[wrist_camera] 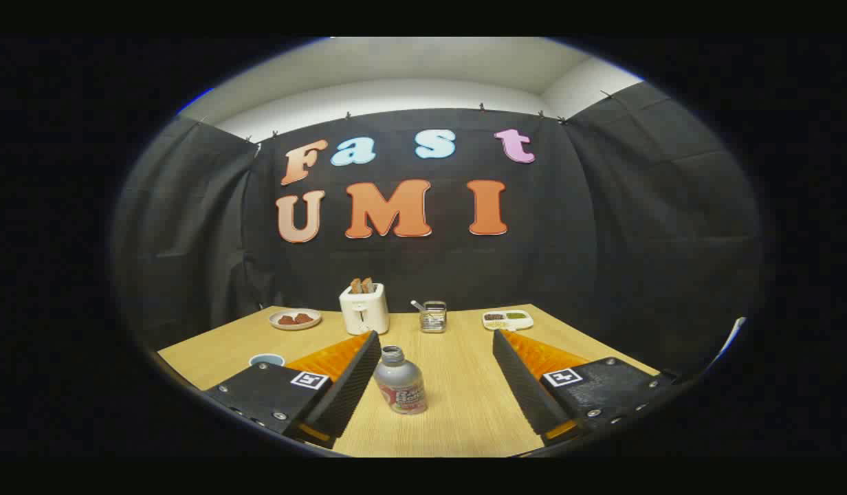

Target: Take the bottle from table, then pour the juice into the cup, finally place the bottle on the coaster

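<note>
A small silver bottle [399,382] with a red and white label and an open neck stands upright on the wooden table [458,399]. It sits between my two fingers, closer to the left finger [348,385] than to the right finger [523,385]. My gripper [436,338] is open wide and touches nothing. A round blue-rimmed item [267,359], either the cup or the coaster, lies on the table just beyond the left finger, partly hidden by it.
Along the table's far edge stand a white toaster [364,309] with toast, a plate of food [295,319] to its left, a wire holder [433,316] with a utensil, and a white divided dish [507,319] at the right.
</note>
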{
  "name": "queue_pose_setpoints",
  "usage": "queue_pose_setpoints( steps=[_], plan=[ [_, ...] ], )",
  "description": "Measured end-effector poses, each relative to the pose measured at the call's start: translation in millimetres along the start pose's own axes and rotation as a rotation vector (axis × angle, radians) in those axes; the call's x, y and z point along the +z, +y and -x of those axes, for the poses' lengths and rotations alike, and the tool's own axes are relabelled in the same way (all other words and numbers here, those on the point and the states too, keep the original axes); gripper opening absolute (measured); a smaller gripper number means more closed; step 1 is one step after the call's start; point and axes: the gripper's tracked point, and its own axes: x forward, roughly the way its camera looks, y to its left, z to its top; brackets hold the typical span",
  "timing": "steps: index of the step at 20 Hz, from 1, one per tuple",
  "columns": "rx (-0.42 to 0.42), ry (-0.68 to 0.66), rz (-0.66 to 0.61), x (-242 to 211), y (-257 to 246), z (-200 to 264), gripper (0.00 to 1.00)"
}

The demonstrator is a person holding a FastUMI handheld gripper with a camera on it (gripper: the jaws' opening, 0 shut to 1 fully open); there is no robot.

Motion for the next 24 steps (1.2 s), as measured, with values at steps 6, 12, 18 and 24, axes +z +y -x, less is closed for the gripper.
queue_pose_setpoints(
  steps=[6, 12, 18, 24],
  plan=[
    [0.074, -0.016, 0.03, 2.5, 22.4, -18.8, 0.97],
    [0.079, 0.03, 0.003, 7.8, 10.6, -11.6, 0.98],
    [-0.003, 0.002, 0.065, 33.6, -23.7, 21.7, 0.97],
    [-0.007, -0.009, 0.072, 44.6, -25.9, 22.0, 0.97]
  ],
)
